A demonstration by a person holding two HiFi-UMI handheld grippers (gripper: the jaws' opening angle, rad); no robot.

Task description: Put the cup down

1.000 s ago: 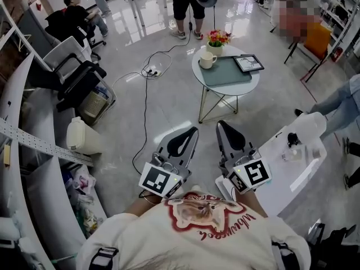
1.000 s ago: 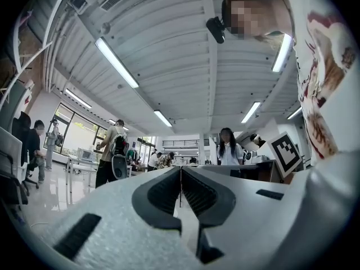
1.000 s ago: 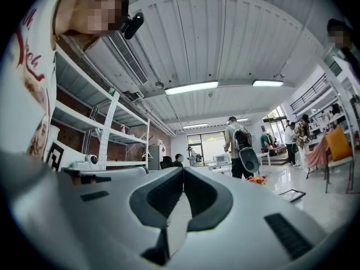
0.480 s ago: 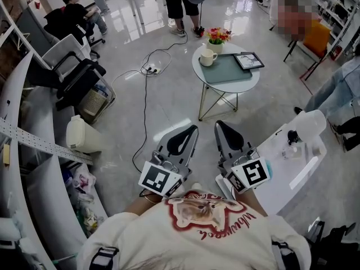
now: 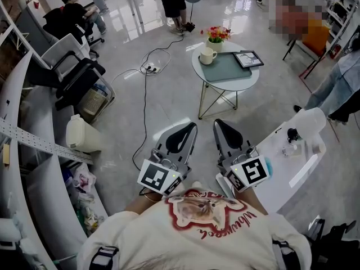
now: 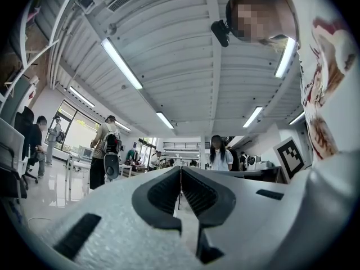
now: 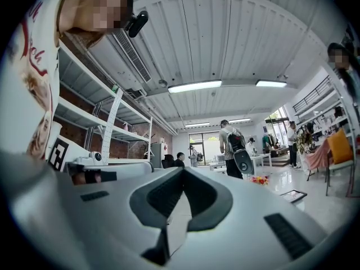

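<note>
left hand-held gripper [image 5: 190, 129] and right hand-held gripper [image 5: 218, 125] are both closed on nothing. the cup [image 5: 207, 56] already stands upright on the far table [image 5: 254, 75], so i think it is best left alone.

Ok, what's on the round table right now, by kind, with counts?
Cup: 1
Flower pot: 1
Picture frame: 1
Green mat: 1
Total: 4
</note>
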